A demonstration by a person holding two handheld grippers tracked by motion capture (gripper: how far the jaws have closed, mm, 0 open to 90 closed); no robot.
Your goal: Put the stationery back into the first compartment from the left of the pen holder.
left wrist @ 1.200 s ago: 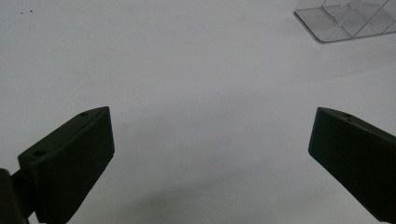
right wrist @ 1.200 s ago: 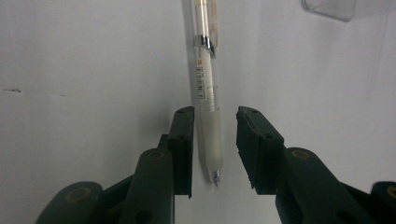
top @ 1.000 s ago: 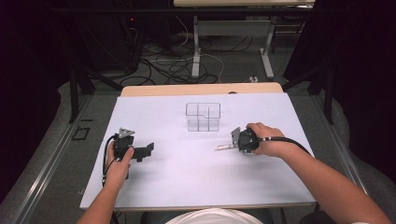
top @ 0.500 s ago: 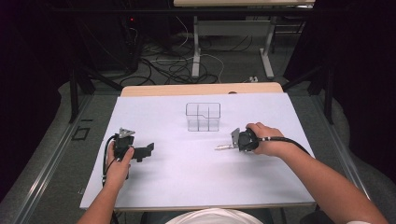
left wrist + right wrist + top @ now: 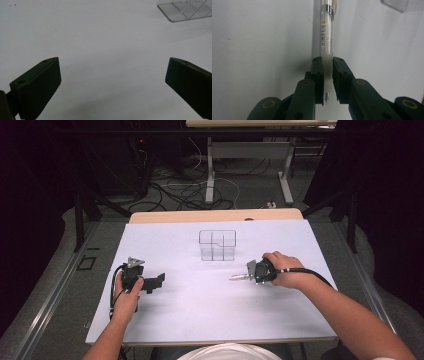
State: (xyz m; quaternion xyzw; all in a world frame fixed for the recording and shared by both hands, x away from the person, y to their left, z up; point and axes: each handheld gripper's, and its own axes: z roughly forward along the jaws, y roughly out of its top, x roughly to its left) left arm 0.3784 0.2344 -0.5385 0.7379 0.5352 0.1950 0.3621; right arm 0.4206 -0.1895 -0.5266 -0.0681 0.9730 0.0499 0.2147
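Change: nothing shifts place; right gripper [image 5: 327,82] jaws have just been closing onto the pen [image 5: 326,35], and both hands keep still.
Right gripper: jaws nearly shut, pads pressing the pen's grip section.
Pen: lies on the worktop [image 5: 200,310], right of centre, near the clear organizer [image 5: 217,245]; long axis runs left-right, writing tip inside the jaws, cap end pointing left.
Left gripper [image 5: 112,82]: jaws wide apart, holding nothing, resting at the left.

The right claw [image 5: 327,82] clamps a clear pen [image 5: 326,37] near its tip.
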